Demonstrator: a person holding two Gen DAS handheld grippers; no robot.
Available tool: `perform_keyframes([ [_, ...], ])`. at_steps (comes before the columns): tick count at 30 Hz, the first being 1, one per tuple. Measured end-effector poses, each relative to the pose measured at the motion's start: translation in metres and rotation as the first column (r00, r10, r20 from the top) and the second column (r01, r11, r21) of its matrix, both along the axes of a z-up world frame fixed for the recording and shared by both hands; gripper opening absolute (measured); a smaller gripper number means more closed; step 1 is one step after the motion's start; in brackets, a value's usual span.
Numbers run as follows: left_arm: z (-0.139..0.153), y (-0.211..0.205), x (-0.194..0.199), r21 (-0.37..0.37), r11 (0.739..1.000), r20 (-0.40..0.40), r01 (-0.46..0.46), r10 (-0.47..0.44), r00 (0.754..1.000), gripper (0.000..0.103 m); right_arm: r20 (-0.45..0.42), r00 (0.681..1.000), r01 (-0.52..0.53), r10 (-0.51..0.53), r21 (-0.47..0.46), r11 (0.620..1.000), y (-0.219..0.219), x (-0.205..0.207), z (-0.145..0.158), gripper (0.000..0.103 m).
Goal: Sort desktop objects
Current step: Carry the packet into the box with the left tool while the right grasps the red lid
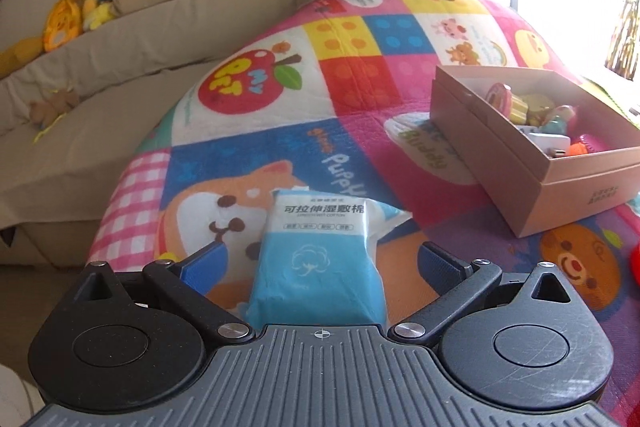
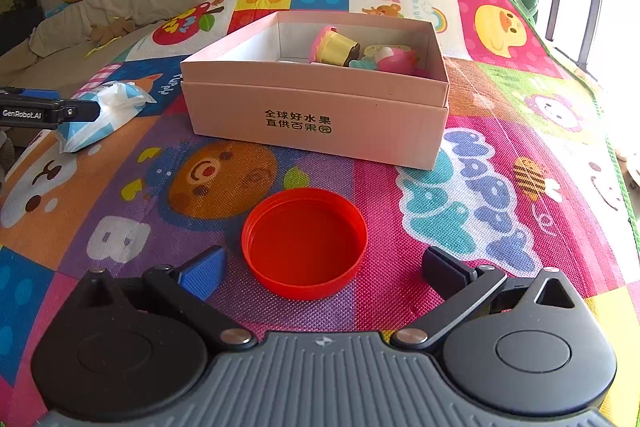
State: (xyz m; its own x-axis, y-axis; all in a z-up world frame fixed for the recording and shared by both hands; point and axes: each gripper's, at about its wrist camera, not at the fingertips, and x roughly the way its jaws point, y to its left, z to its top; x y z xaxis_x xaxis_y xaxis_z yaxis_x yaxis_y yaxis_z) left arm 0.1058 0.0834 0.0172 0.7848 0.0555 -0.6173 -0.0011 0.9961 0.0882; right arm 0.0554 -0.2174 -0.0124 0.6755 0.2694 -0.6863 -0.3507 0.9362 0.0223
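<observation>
Left gripper (image 1: 320, 259): jaws spread wide, a blue-and-white packet of cotton pads (image 1: 320, 255) lying flat between them; neither finger touches it. The packet rests on the colourful play mat (image 1: 360, 87), well left of the pink cardboard box (image 1: 520, 163).

Right gripper (image 2: 324, 267): jaws spread wide on either side of a red lid (image 2: 306, 243), which sits rim-up on the mat; gaps show on both sides. The box stands beyond the lid and holds several small toys (image 2: 360, 55). Right view also shows the left gripper's finger alongside the packet at far left.
</observation>
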Motion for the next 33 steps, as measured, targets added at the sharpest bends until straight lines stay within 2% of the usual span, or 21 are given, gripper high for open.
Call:
perform_keyframes([
  [4,-0.01,0.001,0.015,-0.024,0.999,-0.025,-0.03,0.029,0.999,0.102,0.0,1.0,0.0,0.0,0.0,1.0,0.0,0.0,0.0,0.103],
  [5,-0.011,-0.001,0.015,-0.024,0.999,-0.024,-0.031,0.03,0.999,0.094,0.0,1.0,0.0,0.0,0.0,1.0,0.0,0.0,0.0,0.103],
  [6,-0.011,-0.002,0.015,-0.023,0.999,-0.029,-0.027,0.027,0.999,0.077,0.0,1.0,0.0,0.0,0.0,1.0,0.0,0.0,0.0,0.103],
  [7,-0.011,-0.004,0.014,-0.023,0.999,-0.035,-0.025,0.025,0.999,0.071,0.0,1.0,0.0,0.0,0.0,1.0,0.0,0.0,0.0,0.103],
  [11,-0.009,-0.008,0.0,-0.031,0.999,-0.036,-0.022,0.021,0.999,0.062,0.003,1.0,-0.015,0.015,-0.002,1.0,0.001,0.0,0.001,0.103],
  [15,-0.002,-0.019,-0.032,-0.068,0.997,-0.023,0.039,-0.041,0.999,0.061,0.025,0.999,-0.035,0.036,-0.021,0.999,0.005,0.001,0.004,0.1],
  [18,0.0,-0.03,-0.06,-0.087,0.992,-0.026,0.091,-0.094,0.995,0.061,0.032,0.999,-0.043,0.044,-0.032,0.999,0.009,0.005,0.006,0.089],
  [22,0.003,-0.048,-0.092,-0.095,0.981,-0.032,0.166,-0.17,0.985,0.061,0.012,0.996,-0.085,0.086,-0.038,0.996,0.014,0.001,0.013,0.065],
  [25,0.016,-0.059,-0.104,-0.091,0.974,-0.004,0.208,-0.209,0.978,0.06,0.023,0.994,-0.103,0.104,-0.052,0.993,0.014,-0.008,0.021,0.064],
  [27,0.034,-0.067,-0.109,-0.079,0.969,0.045,0.236,-0.233,0.971,0.06,0.057,0.992,-0.108,0.112,-0.062,0.992,0.01,-0.017,0.036,0.064],
  [29,0.061,-0.077,-0.111,-0.059,0.962,0.126,0.268,-0.259,0.958,0.058,0.124,0.986,-0.103,0.108,-0.044,0.994,0.0,-0.026,0.064,0.064],
  [33,0.101,-0.103,-0.097,0.001,0.957,0.253,0.29,-0.281,0.926,0.058,0.26,0.961,-0.109,0.09,0.057,0.992,-0.024,-0.033,0.132,0.064],
])
